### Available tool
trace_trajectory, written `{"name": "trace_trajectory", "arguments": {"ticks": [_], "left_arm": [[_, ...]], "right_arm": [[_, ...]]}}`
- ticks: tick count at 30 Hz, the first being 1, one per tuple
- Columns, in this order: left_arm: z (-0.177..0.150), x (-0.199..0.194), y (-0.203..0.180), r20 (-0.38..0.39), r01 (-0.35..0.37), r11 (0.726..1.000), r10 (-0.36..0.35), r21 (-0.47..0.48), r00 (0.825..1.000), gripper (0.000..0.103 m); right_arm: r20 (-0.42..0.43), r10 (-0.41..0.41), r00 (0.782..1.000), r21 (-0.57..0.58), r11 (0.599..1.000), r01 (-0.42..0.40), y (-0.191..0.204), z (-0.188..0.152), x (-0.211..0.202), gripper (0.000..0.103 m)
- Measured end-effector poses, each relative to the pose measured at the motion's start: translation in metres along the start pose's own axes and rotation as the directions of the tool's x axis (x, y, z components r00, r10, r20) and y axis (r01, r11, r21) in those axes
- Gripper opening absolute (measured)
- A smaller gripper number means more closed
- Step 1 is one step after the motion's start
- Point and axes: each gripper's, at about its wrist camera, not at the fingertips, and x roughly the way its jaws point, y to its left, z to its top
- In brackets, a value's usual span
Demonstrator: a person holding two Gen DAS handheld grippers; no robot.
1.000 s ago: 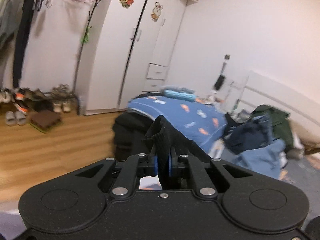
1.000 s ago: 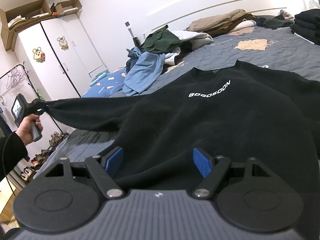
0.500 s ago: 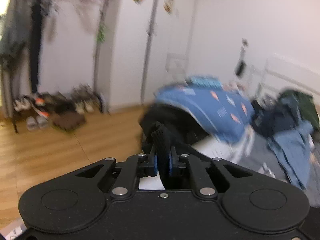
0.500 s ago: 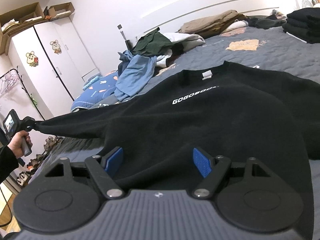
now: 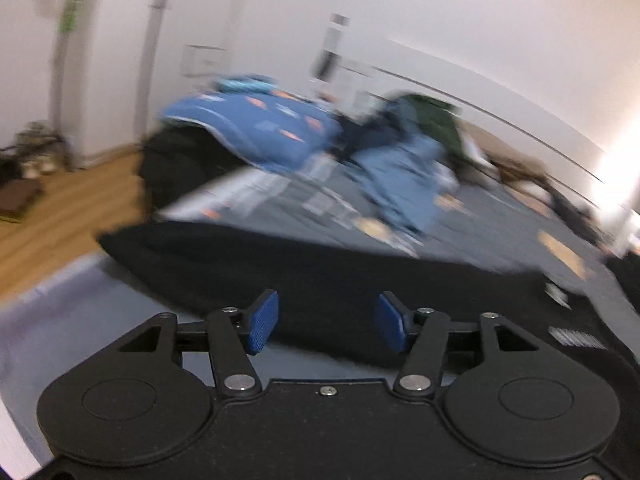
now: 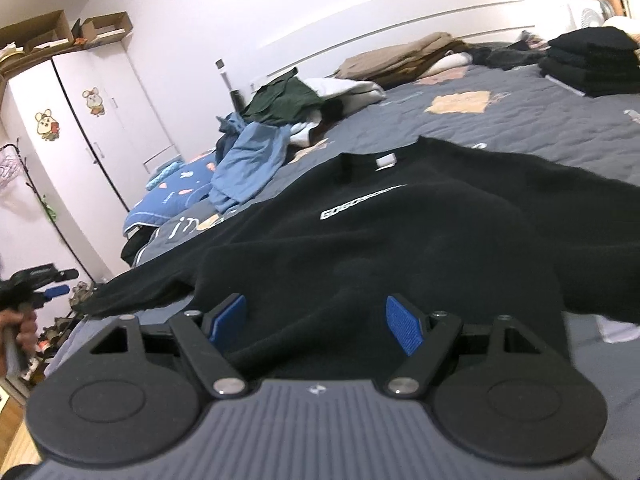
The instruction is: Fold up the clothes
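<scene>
1. The black sweatshirt (image 6: 400, 240) lies face up across the grey bed (image 6: 540, 120), collar toward the headboard, white lettering showing. Its near sleeve (image 5: 248, 264) stretches out to the bed's edge by the floor.

2. The left gripper (image 5: 326, 322) is opening; nothing sits between its fingers, and the sleeve lies just beyond them on the bed. The left view is blurred, so whether the cuff lies flat or hangs over the edge, I cannot tell.

3. The right gripper (image 6: 316, 326) stands wide and holds nothing; its fingers straddle the hem region without pinching it.

4. Risk: the sleeve end sits close to the bed's edge. If it overhangs, its weight may drag it toward the floor and skew the body.

5. Risk: the body is not flat. A ridge of bunched cloth runs across the chest, below the lettering. Folding over it likely locks in creases and gives an uneven stack.

6. Risk: the right fingers, if they close here, may take two layers or also the bedcover under the hem, since black cloth hides the layer edges.

7. Risk: the loose blue garment (image 6: 248, 160) lies near the shoulder; a wide sleeve swing could catch it.
</scene>
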Motion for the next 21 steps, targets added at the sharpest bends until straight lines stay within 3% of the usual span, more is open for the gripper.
{"name": "trace_trajectory", "arguments": {"ticks": [4,11,14,18,21], "left_arm": [[-0.042,-0.03,-0.054,-0.009,0.121,0.991,-0.121,0.049,0.993,0.055],[-0.102,-0.056,-0.108,-0.047,0.269,0.961,-0.272,-0.07,0.961,0.055],[-0.125,-0.059,-0.11,-0.075,0.279,0.958,-0.284,-0.071,0.956,0.055],[-0.138,-0.065,-0.118,-0.088,0.224,0.971,-0.217,0.081,0.972,0.055],[-0.138,-0.071,-0.109,-0.071,0.233,0.972,-0.23,0.039,0.971,0.06]], "right_arm": [[-0.009,-0.052,0.999,0.025,0.998,0.052,-0.017,-0.016,-0.025,0.077],[-0.02,-0.124,0.992,0.077,0.989,0.125,-0.037,-0.043,-0.069,0.077],[-0.022,-0.156,0.987,0.085,0.984,0.158,-0.038,-0.054,-0.085,0.077],[-0.027,-0.2,0.979,0.12,0.972,0.202,-0.042,-0.068,-0.105,0.077],[-0.053,-0.226,0.973,0.149,0.961,0.232,-0.046,-0.08,-0.115,0.077]]}}
